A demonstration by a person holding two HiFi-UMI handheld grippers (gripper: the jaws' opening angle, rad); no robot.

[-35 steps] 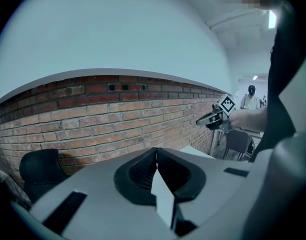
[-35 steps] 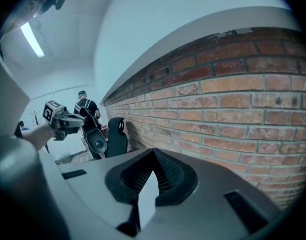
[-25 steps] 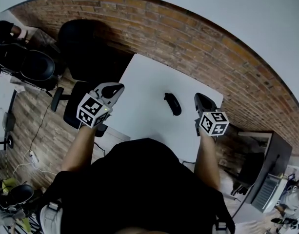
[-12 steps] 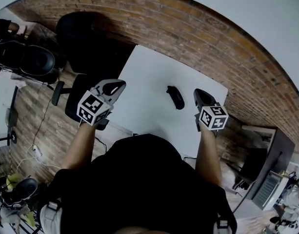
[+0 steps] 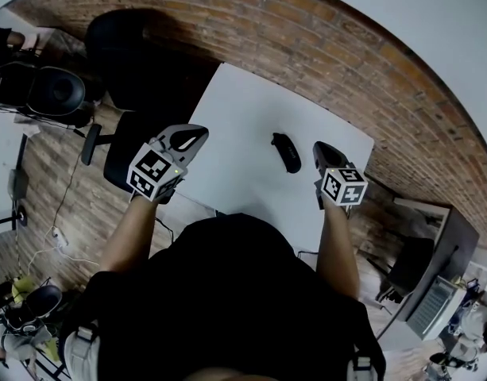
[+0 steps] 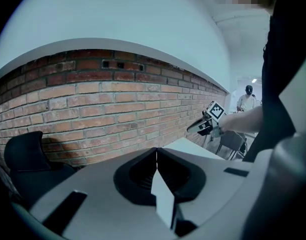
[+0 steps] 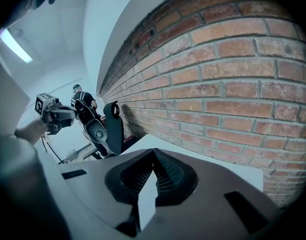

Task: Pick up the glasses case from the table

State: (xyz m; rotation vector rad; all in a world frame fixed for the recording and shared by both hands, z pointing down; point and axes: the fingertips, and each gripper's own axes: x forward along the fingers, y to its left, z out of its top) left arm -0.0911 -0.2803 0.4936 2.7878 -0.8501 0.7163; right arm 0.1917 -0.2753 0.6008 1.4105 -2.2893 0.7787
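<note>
Right tool (image 5: 323, 151) dips nearer glasses case (image 5: 286, 152) on desk (image 5: 243, 109); it and left tool (image 5: 194, 136) closed tight, holding nothing. Next: part jaws, straddle case squarely.

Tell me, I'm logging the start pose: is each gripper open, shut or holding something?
Left gripper: fingers shut, holding nothing.
Right gripper: fingers shut, holding nothing.

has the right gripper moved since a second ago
Yes. In the head view the right gripper has drawn slightly nearer the glasses case, which lies on the table.
</note>
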